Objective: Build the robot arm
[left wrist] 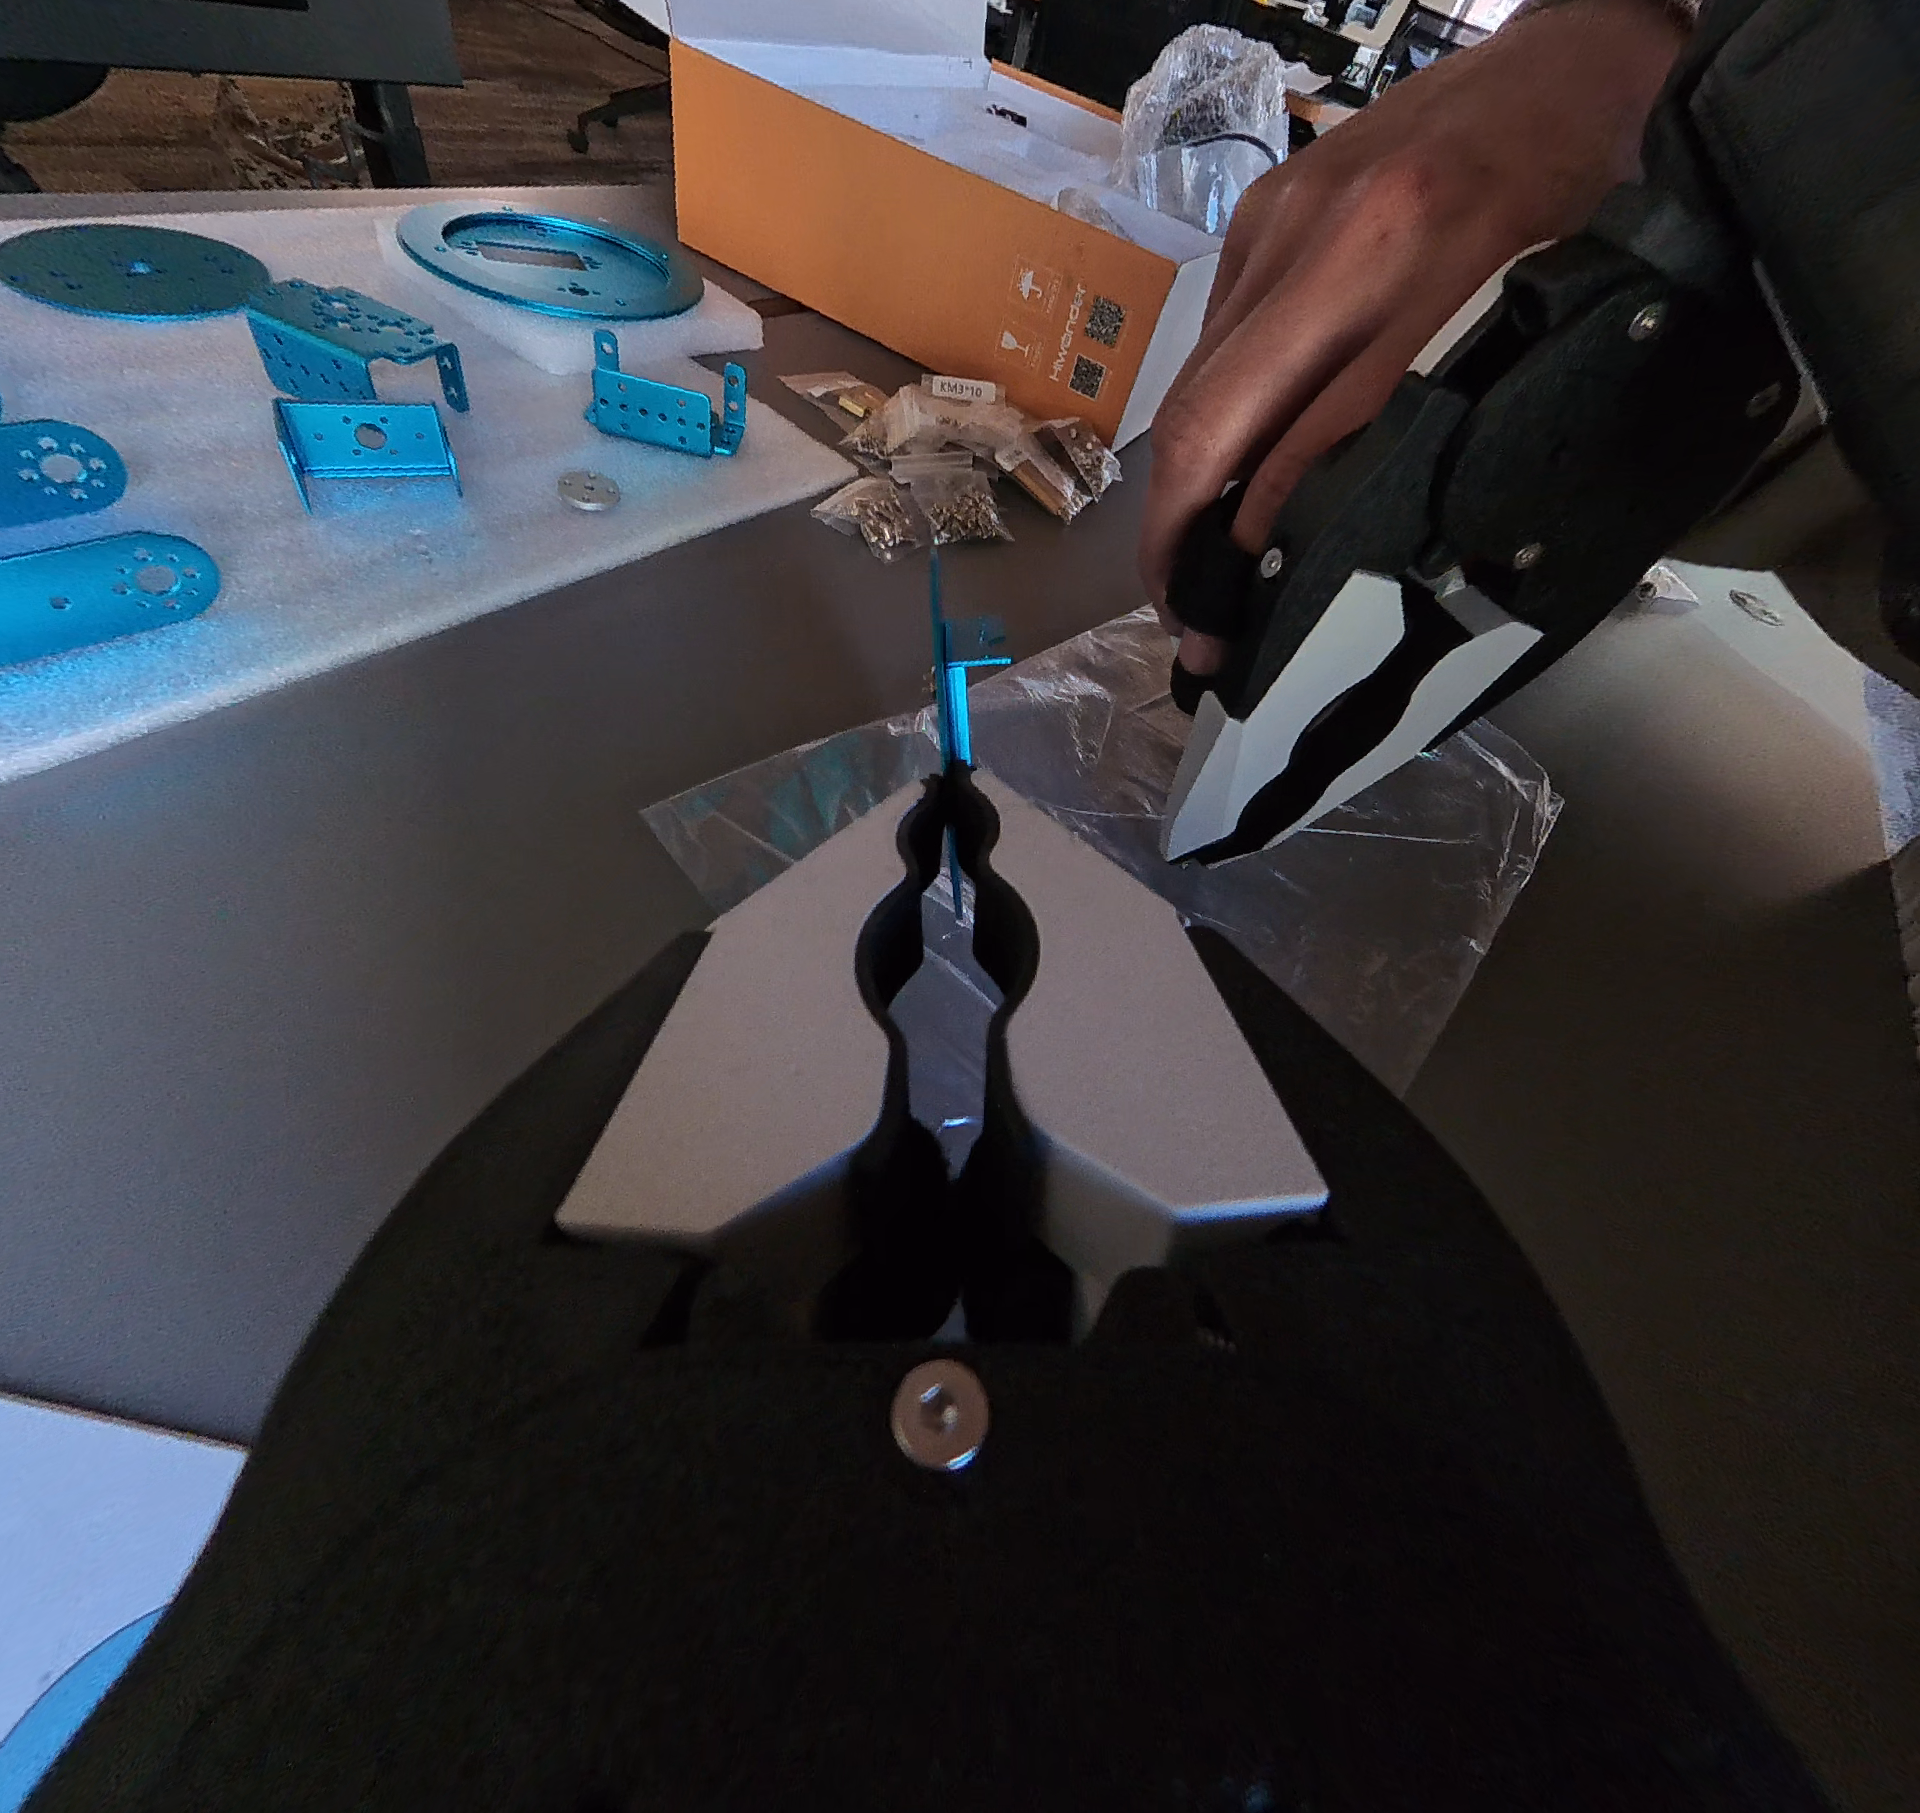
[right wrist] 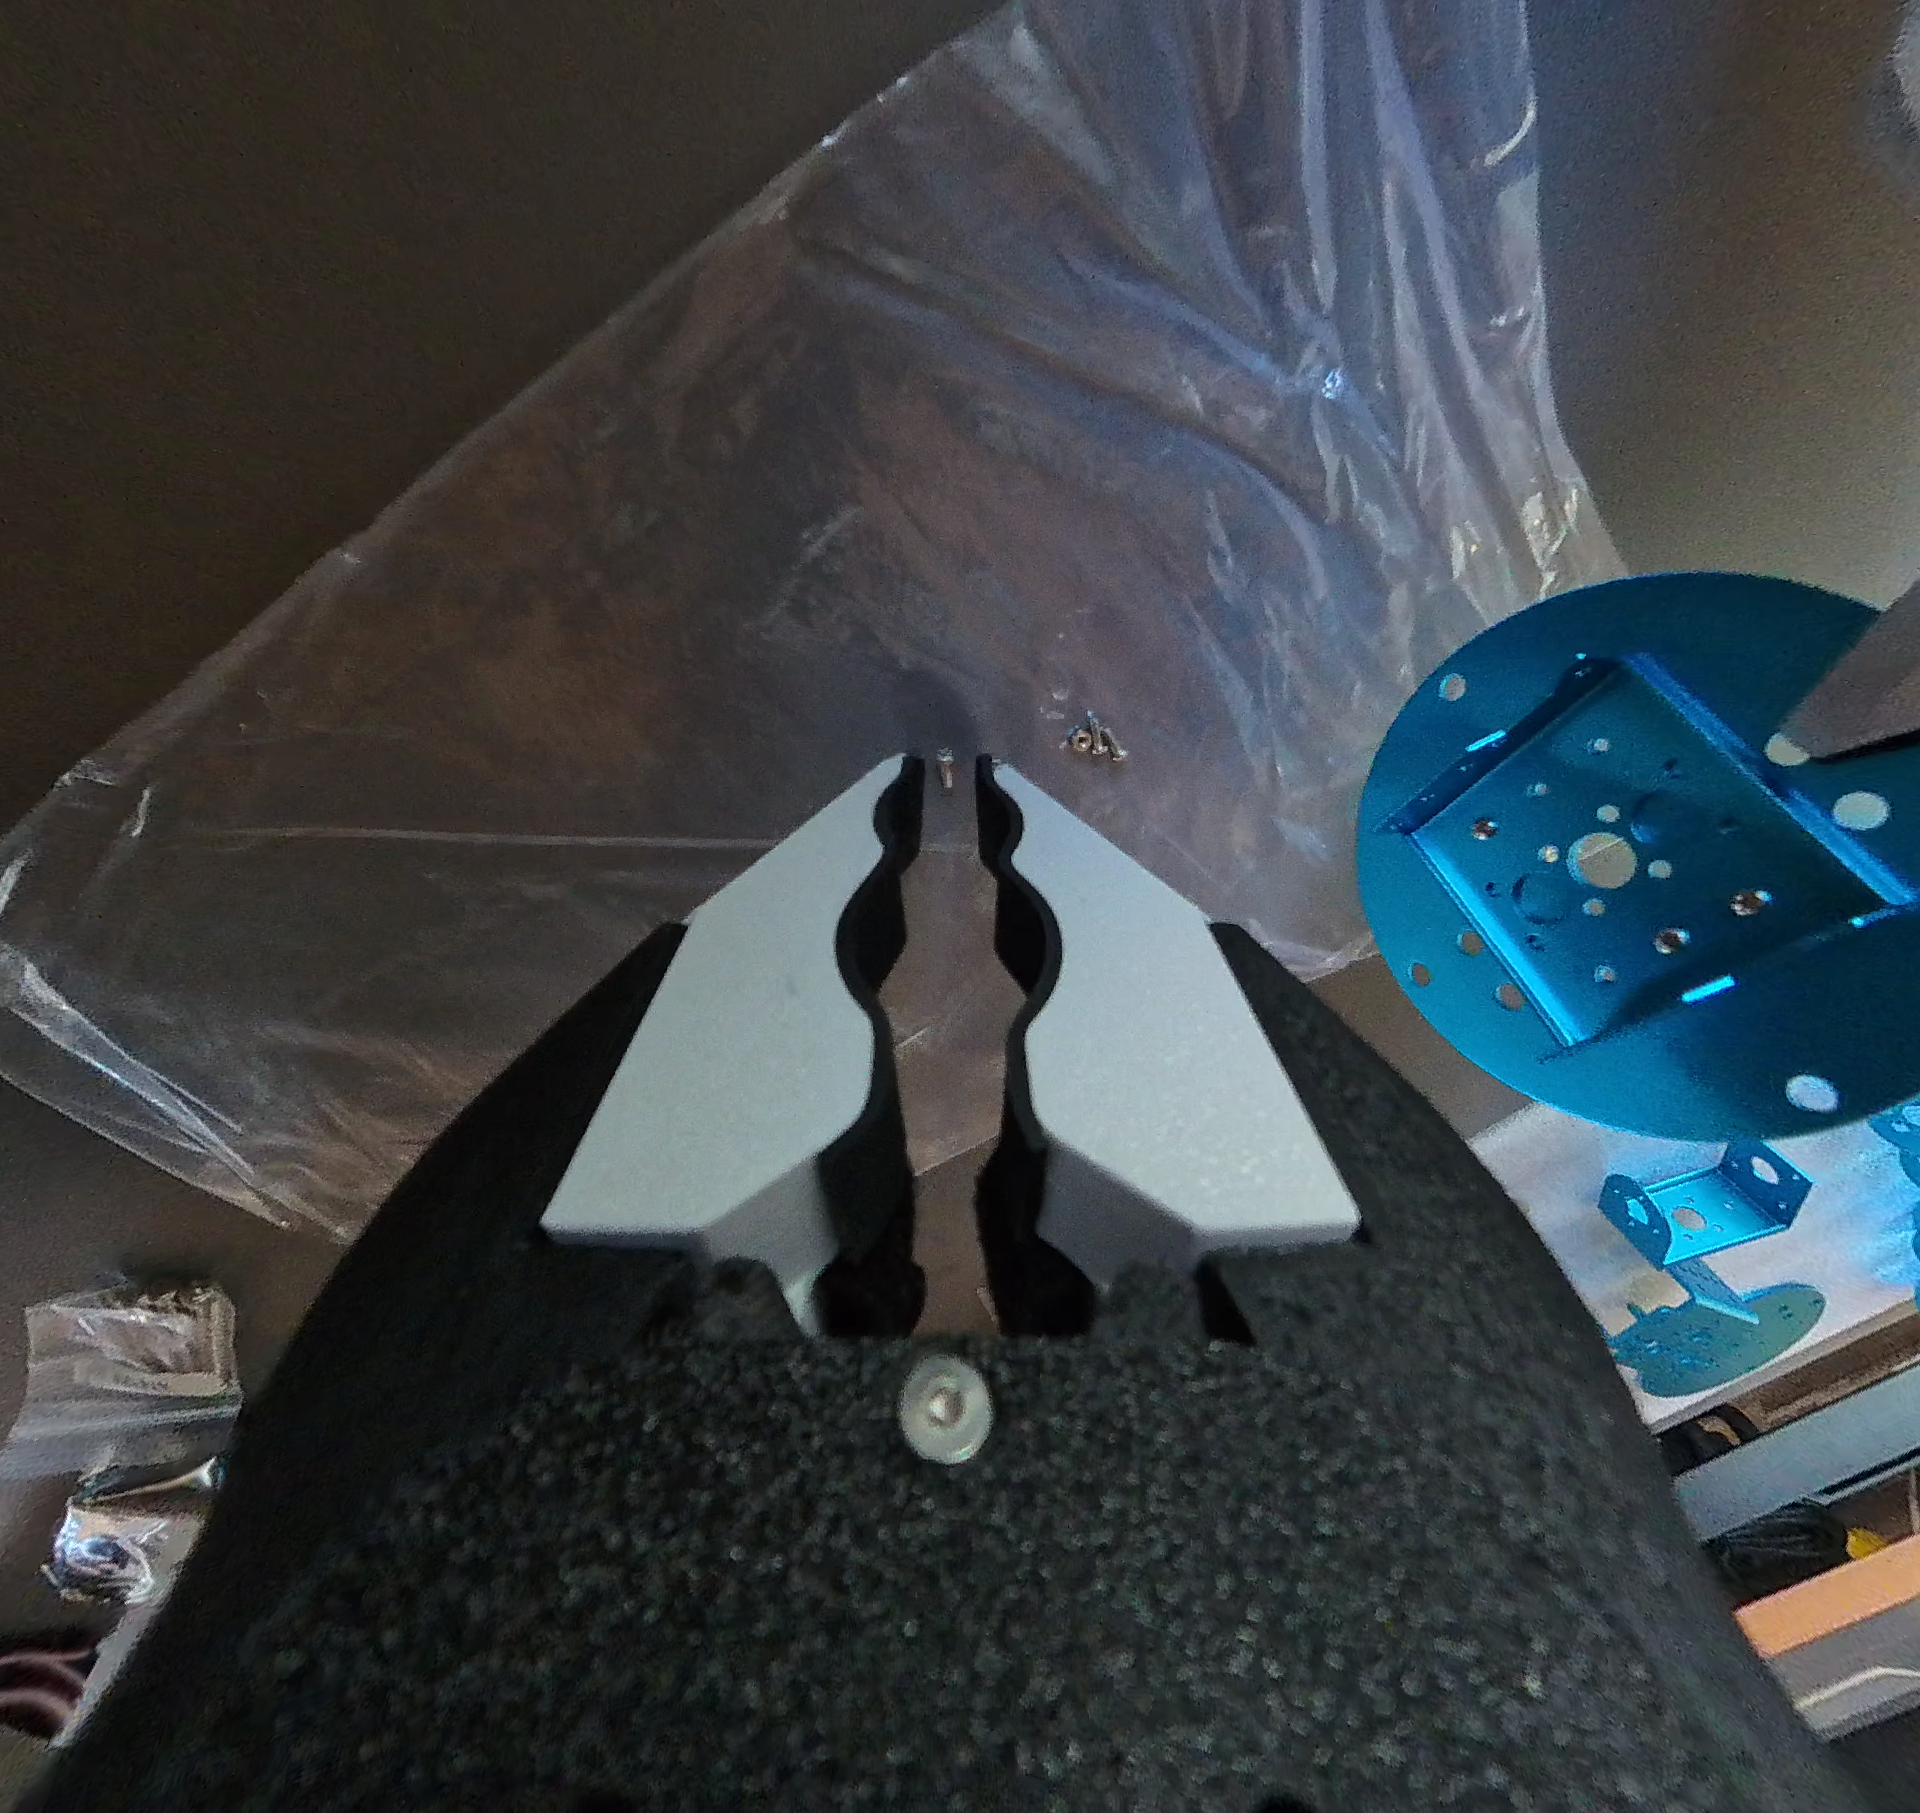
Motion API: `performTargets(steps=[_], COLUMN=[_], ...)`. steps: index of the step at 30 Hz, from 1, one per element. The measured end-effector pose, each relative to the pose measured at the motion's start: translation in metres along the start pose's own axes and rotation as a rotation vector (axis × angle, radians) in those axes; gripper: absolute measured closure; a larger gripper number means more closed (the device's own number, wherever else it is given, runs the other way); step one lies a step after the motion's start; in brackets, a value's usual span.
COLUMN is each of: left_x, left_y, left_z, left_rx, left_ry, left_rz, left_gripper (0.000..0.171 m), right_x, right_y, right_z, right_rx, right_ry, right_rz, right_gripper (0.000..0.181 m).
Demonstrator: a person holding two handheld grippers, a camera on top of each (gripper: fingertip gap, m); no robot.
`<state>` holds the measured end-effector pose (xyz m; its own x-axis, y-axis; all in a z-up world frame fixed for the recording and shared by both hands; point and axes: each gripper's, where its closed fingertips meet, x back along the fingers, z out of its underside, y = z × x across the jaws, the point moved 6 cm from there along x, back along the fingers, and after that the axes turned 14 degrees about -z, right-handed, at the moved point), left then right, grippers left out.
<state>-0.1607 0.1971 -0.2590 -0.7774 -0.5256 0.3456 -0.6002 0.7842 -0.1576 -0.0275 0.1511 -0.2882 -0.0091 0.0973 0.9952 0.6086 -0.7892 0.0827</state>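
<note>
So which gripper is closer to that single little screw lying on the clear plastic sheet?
Right. The right gripper has the screw between its slightly parted fingertips on the plastic sheet. The left gripper is off to the side, shut on a blue metal disc.

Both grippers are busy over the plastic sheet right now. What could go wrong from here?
1. The right gripper, open, straddles a tiny silver screw on the crinkled clear plastic sheet; closing may pinch the film or flick the screw away.
2. The left gripper clamps the blue round metal plate with bracket only by its thin edge; it may pivot or slip.
3. Two loose screws nearby could scatter if the sheet shifts.
</note>
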Motion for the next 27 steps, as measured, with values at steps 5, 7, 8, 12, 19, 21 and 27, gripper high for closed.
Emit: performTargets(steps=[5,7,8,12,19,21,27], left_x=[0.0,-0.001,-0.001,-0.001,-0.001,0.0,0.004], left_y=[-0.002,-0.002,-0.002,-0.003,-0.003,-0.002,-0.004], left_z=[0.0,0.001,0.001,0.002,0.001,0.001,-0.004], left_rx=[-0.004,-0.003,-0.002,-0.004,0.018,0.048,0.332], left_ry=[0.002,0.006,0.008,0.011,0.008,0.005,-0.025], left_rz=[0.005,0.009,0.011,0.013,0.028,0.049,0.258], left_gripper=[0.171,0.171,0.171,0.171,0.171,0.171,0.171], right_x=[-0.002,-0.002,-0.002,-0.002,-0.001,0.006,0.059], right_y=[0.0,0.0,0.001,0.001,0.002,0.002,-0.007], right_z=[-0.002,-0.002,-0.003,-0.003,0.001,0.002,0.006], right_rx=[0.01,0.013,0.013,0.009,-0.025,-0.058,-0.261], right_ry=[0.005,0.017,0.018,0.002,-0.036,-0.102,-0.672], right_rz=[-0.019,-0.024,-0.03,-0.033,-0.003,0.027,0.224], right_gripper=[0.174,0.176,0.177,0.179,0.18,0.18,0.18])
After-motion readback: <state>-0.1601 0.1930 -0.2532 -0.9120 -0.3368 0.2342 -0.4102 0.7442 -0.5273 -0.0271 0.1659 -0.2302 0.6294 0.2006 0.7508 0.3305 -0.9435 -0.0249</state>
